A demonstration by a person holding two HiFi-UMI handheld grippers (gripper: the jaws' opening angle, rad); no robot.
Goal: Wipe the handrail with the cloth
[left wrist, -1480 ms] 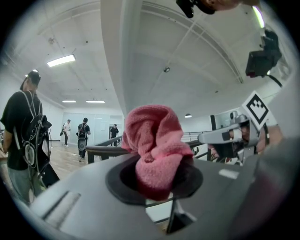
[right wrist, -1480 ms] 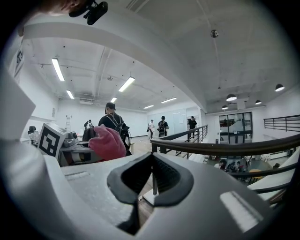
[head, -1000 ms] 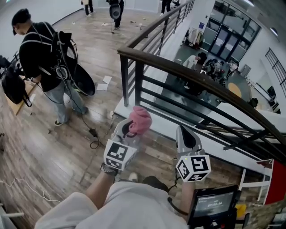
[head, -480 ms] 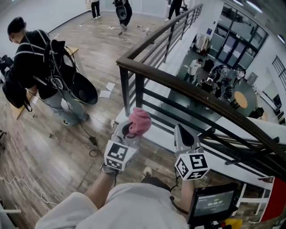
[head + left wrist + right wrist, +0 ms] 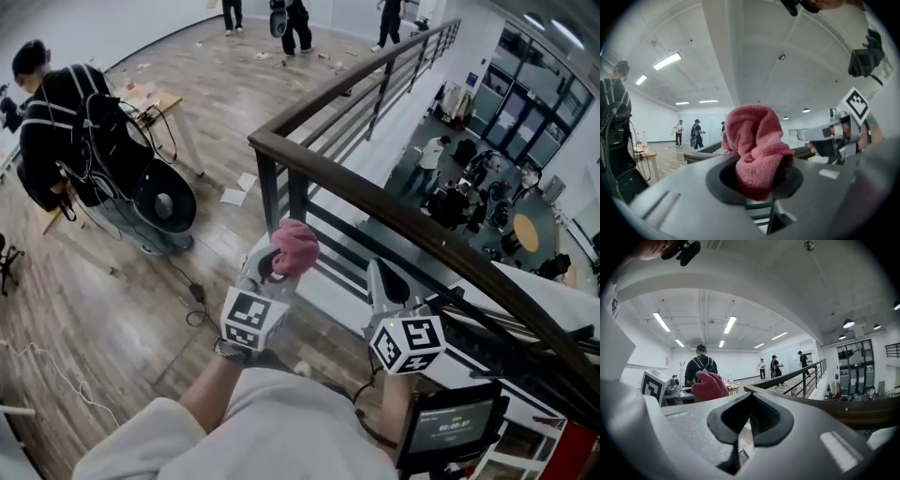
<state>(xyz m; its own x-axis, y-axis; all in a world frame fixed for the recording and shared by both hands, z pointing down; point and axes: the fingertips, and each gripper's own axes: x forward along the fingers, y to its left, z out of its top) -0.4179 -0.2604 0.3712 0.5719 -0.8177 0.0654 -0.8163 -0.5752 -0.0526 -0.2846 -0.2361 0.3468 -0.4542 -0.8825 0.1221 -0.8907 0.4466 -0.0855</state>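
Left tool (image 5: 279, 261) clamped on pink cloth (image 5: 296, 245) — near handrail (image 5: 375, 201), right tool (image 5: 382, 277) closed, empty

The lower end of the pink cloth (image 5: 757, 140) is buried between the jaws of the left gripper (image 5: 758, 183), so how much of it sits inside cannot be told. In the head view the dark handrail (image 5: 375, 202) runs off the right edge, the digits on the small screen (image 5: 452, 429) are too small to read, and the people on the lower floor (image 5: 459, 192) are too small to make out
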